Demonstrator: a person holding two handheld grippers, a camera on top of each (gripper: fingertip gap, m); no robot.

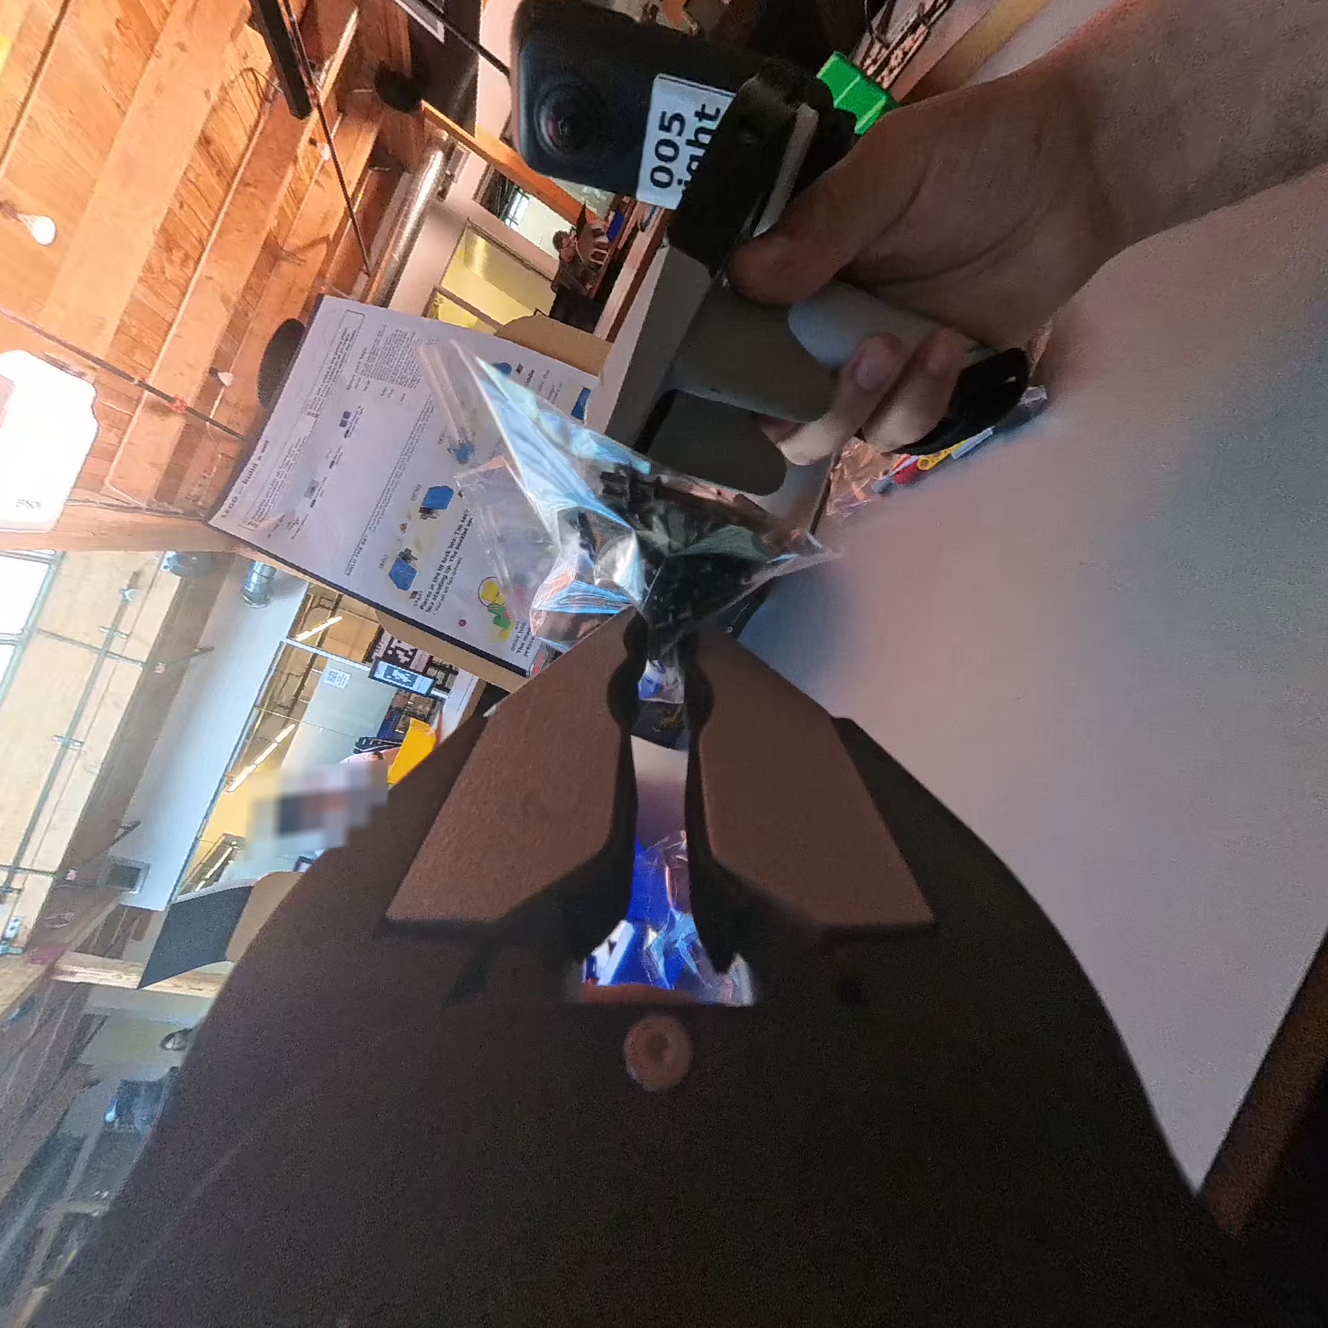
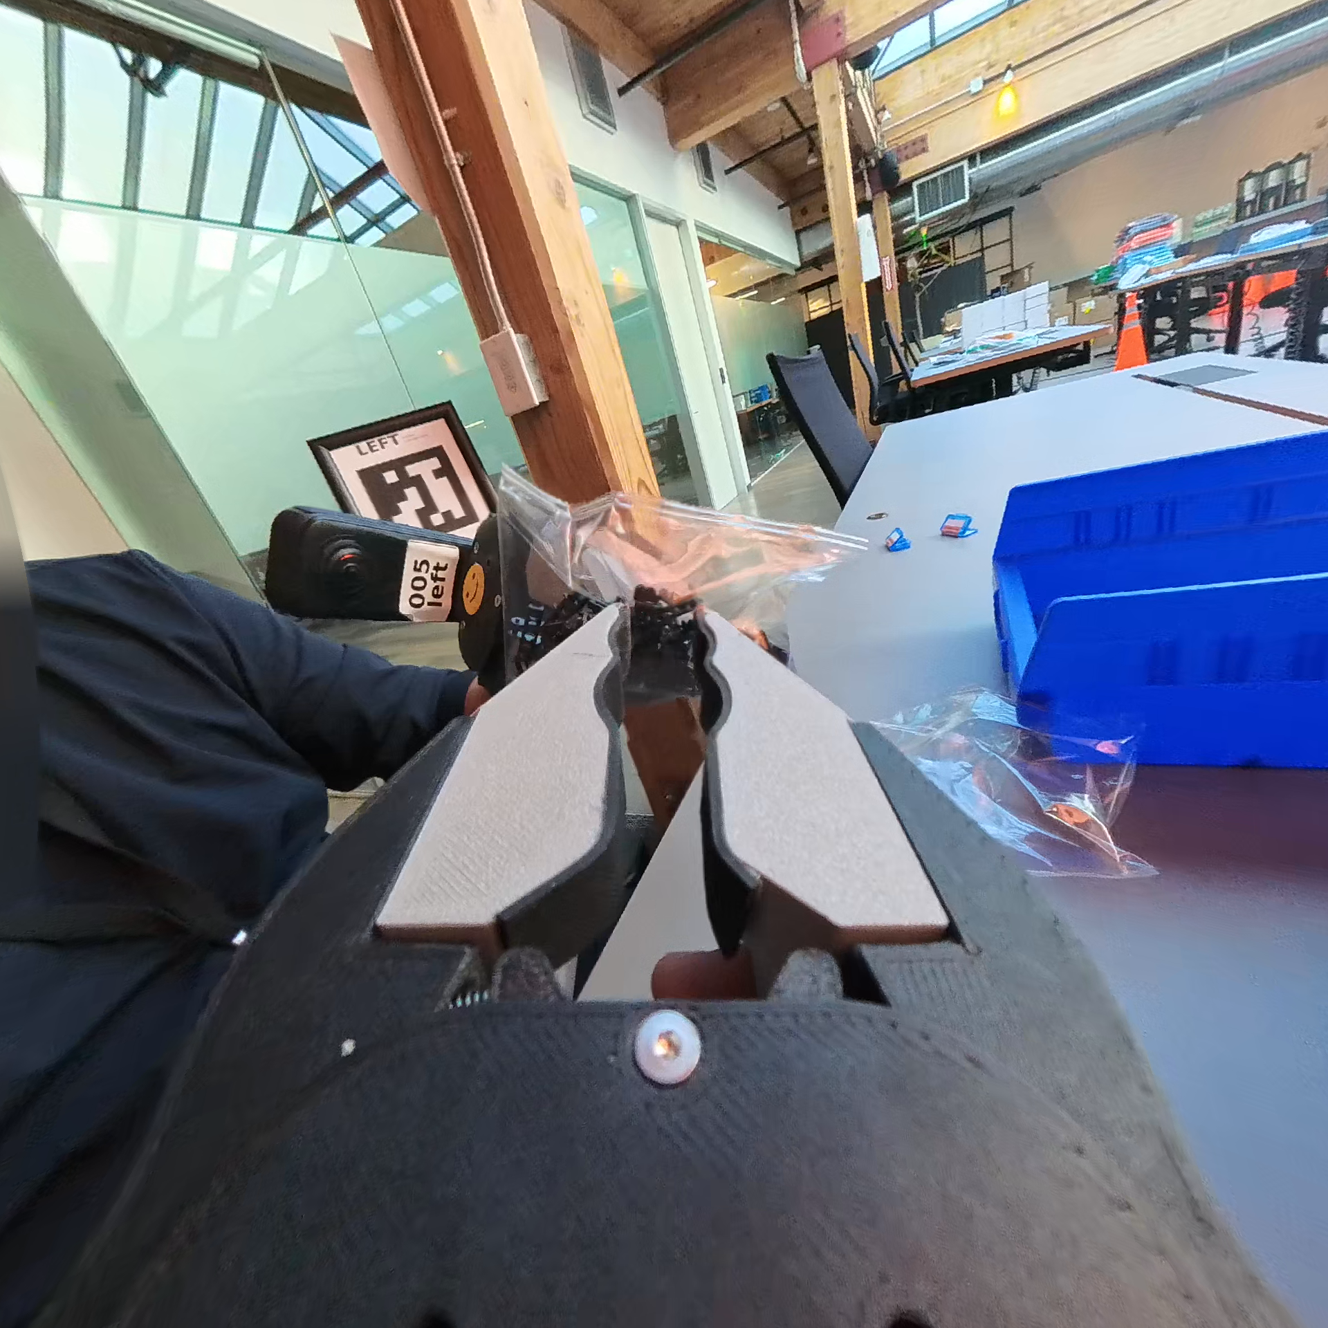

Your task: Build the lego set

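**Clear bag of dark pieces pinched from both sides**

Left wrist view: at frame centre the left gripper [image 1: 661, 647] pinches the lower corner of a clear plastic bag [image 1: 632, 532] of black lego pieces. The right gripper [image 1: 718, 431], held by a hand [image 1: 934, 237] at upper right, meets the bag's far side. An instruction sheet [image 1: 374, 467] stands behind.

Right wrist view: the right gripper [image 2: 661, 632] is closed on the bag [image 2: 647, 553] at centre. A second bag [image 2: 1020, 783] lies on the grey table [image 2: 1186, 1006] at right, beside a blue bin [image 2: 1178, 611].

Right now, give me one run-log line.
left gripper: shut on parts bag | right gripper: shut on parts bag | bag: held above table
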